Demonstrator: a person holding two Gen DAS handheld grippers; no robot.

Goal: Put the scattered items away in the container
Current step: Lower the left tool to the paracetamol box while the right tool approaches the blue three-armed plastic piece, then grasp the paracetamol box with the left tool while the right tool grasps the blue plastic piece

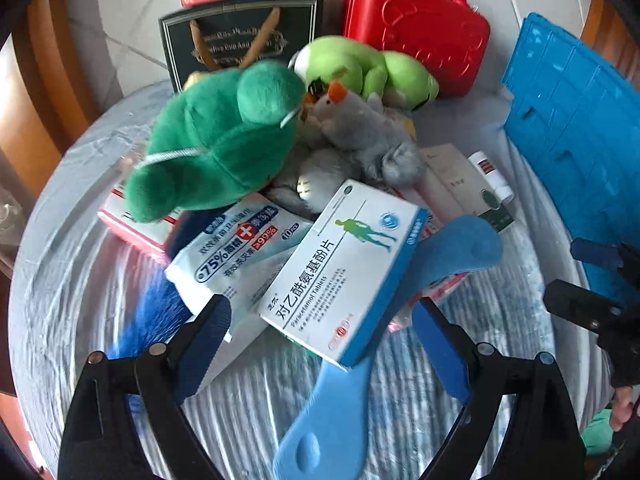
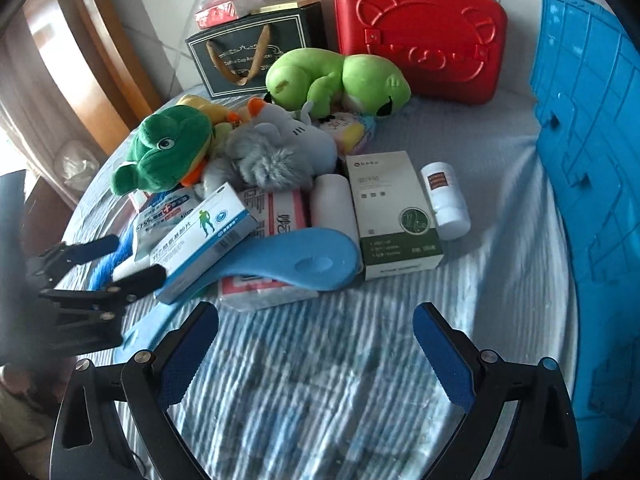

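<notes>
Striped cloth [image 2: 320,380] under fuzzy plush frog [image 2: 164,148], glossy boxes.

Black angular tongs [image 2: 316,352] with blue ribbed pads [image 2: 188,360] (round silver screws at the pivots)

Left wrist close over pile [image 1: 304,208]; right farther (both share it).
</notes>
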